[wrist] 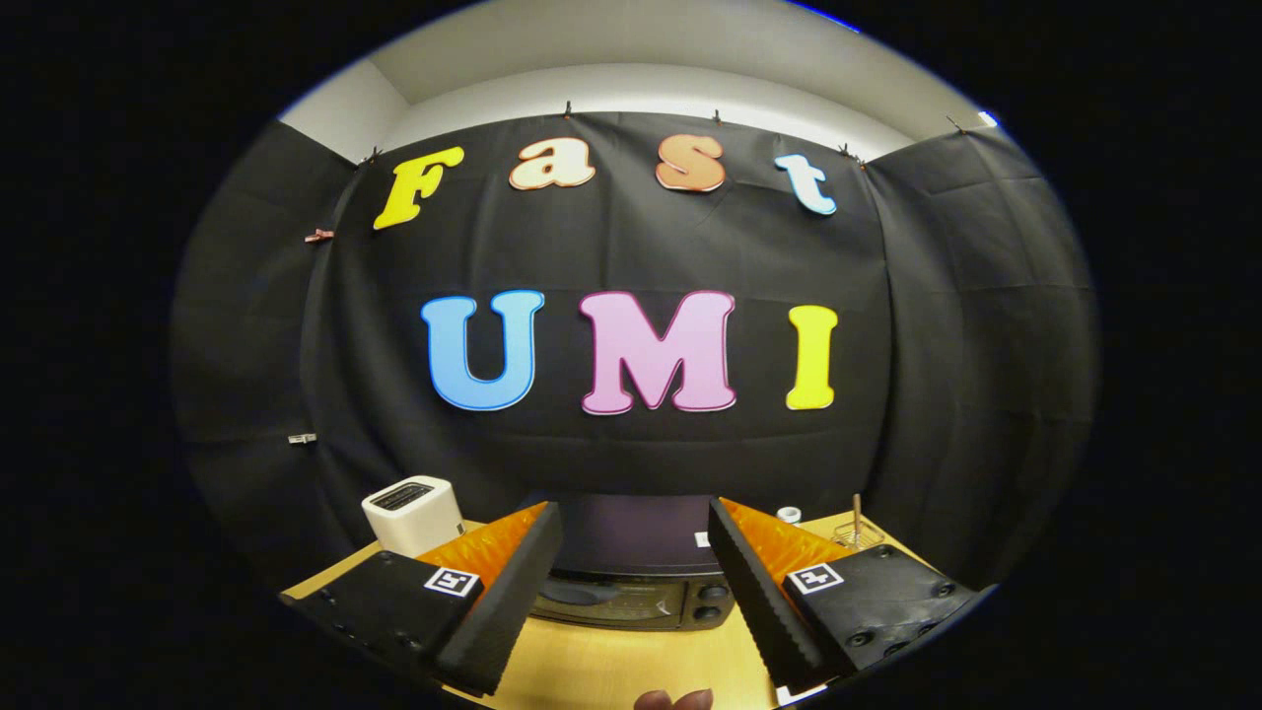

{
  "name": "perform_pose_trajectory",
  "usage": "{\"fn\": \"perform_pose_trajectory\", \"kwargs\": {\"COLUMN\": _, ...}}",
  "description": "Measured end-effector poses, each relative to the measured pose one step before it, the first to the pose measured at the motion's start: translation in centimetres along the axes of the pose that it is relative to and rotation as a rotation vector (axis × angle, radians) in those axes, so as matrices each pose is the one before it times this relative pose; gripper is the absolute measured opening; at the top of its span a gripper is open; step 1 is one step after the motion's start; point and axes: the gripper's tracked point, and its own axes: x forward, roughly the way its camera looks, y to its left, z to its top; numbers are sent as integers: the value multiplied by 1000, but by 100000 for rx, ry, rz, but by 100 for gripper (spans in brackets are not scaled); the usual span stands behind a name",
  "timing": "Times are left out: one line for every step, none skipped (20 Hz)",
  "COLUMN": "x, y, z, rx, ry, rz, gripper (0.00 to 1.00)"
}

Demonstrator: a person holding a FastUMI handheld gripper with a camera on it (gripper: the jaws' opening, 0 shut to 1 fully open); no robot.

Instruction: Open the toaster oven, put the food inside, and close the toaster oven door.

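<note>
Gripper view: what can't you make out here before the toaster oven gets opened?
- Toaster oven, gripper view: its sides sit behind the fingers of the open gripper, so the door handle can't be made out.
- Food: none can be told; the small reddish thing on the table is cut off by the edge.
- Glass item beyond the right finger: too small to identify.

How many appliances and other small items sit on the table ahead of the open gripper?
Gripper: fingers open, holding nothing.
Appliances: 2, the toaster oven and the white toaster.
Small items: 2, a white cap-like piece and a wire stand.
Total: 4
</note>
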Motion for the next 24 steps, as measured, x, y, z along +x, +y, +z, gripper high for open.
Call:
{"fn": "perform_pose_trajectory", "kwargs": {"x": 1105, "y": 1417, "z": -1069, "rx": 167, "ry": 2466, "rz": 1365, "gripper": 97}}
{"fn": "perform_pose_trajectory", "kwargs": {"x": 1036, "y": 1280, "z": -1410, "rx": 161, "ry": 3043, "rz": 1297, "gripper": 97}}
{"fn": "perform_pose_trajectory", "kwargs": {"x": 1105, "y": 978, "z": -1472, "rx": -19, "ry": 3430, "rz": 447, "gripper": 97}}
{"fn": "perform_pose_trajectory", "kwargs": {"x": 1130, "y": 798, "z": -1638, "rx": -52, "ry": 3435, "rz": 150, "gripper": 98}}
{"fn": "perform_pose_trajectory", "kwargs": {"x": 1042, "y": 602, "z": -1347, "rx": -215, "ry": 3176, "rz": -227, "gripper": 98}}
{"fn": "perform_pose_trajectory", "kwargs": {"x": 1184, "y": 330, "z": -1339, "rx": -486, "ry": 2764, "rz": -587, "gripper": 98}}
{"fn": "perform_pose_trajectory", "kwargs": {"x": 1038, "y": 161, "z": -1242, "rx": -1031, "ry": 2623, "rz": -779, "gripper": 98}}
{"fn": "perform_pose_trajectory", "kwargs": {"x": 1047, "y": -119, "z": -1075, "rx": -1230, "ry": 2119, "rz": -1309, "gripper": 98}}
{"fn": "perform_pose_trajectory", "kwargs": {"x": 998, "y": -49, "z": -734, "rx": -717, "ry": 1617, "rz": -1098, "gripper": 98}}
{"fn": "perform_pose_trajectory", "kwargs": {"x": 1050, "y": -154, "z": -654, "rx": -559, "ry": 1364, "rz": -1295, "gripper": 98}}
{"fn": "perform_pose_trajectory", "kwargs": {"x": 942, "y": -83, "z": -704, "rx": -104, "ry": 1613, "rz": -1085, "gripper": 98}}
{"fn": "perform_pose_trajectory", "kwargs": {"x": 805, "y": -13, "z": -701, "rx": 802, "ry": 1791, "rz": -657, "gripper": 98}}
{"fn": "perform_pose_trajectory", "kwargs": {"x": 711, "y": -22, "z": -472, "rx": 675, "ry": 1369, "rz": -928, "gripper": 98}}
{"fn": "perform_pose_trajectory", "kwargs": {"x": 626, "y": -96, "z": -295, "rx": 822, "ry": 651, "rz": -1014, "gripper": 98}}
{"fn": "perform_pose_trajectory", "kwargs": {"x": 558, "y": 50, "z": -390, "rx": 274, "ry": 971, "rz": -530, "gripper": 98}}
{"fn": "perform_pose_trajectory", "kwargs": {"x": 411, "y": -144, "z": -611, "rx": 24, "ry": 1455, "rz": -1120, "gripper": 98}}
{"fn": "perform_pose_trajectory", "kwargs": {"x": 244, "y": -187, "z": -681, "rx": 102, "ry": 2591, "rz": -533, "gripper": 98}}
{"fn": "perform_pose_trajectory", "kwargs": {"x": 223, "y": 1, "z": 98, "rx": 2033, "ry": -674, "rz": -452, "gripper": 98}}
{"fn": "perform_pose_trajectory", "kwargs": {"x": 167, "y": -115, "z": -217, "rx": 1635, "ry": 1232, "rz": -877, "gripper": 99}}
{"fn": "perform_pose_trajectory", "kwargs": {"x": -149, "y": 15, "z": 214, "rx": -217, "ry": -795, "rz": -532, "gripper": 99}}
{"fn": "perform_pose_trajectory", "kwargs": {"x": 105, "y": -86, "z": -121, "rx": -1006, "ry": -123, "rz": -64, "gripper": 99}}
{"fn": "perform_pose_trajectory", "kwargs": {"x": -246, "y": 57, "z": -85, "rx": 205, "ry": -607, "rz": 162, "gripper": 99}}
{"fn": "perform_pose_trajectory", "kwargs": {"x": -177, "y": 79, "z": -112, "rx": 553, "ry": -312, "rz": 327, "gripper": 99}}
{"fn": "perform_pose_trajectory", "kwargs": {"x": -437, "y": 63, "z": -183, "rx": -439, "ry": -56, "rz": 526, "gripper": 99}}
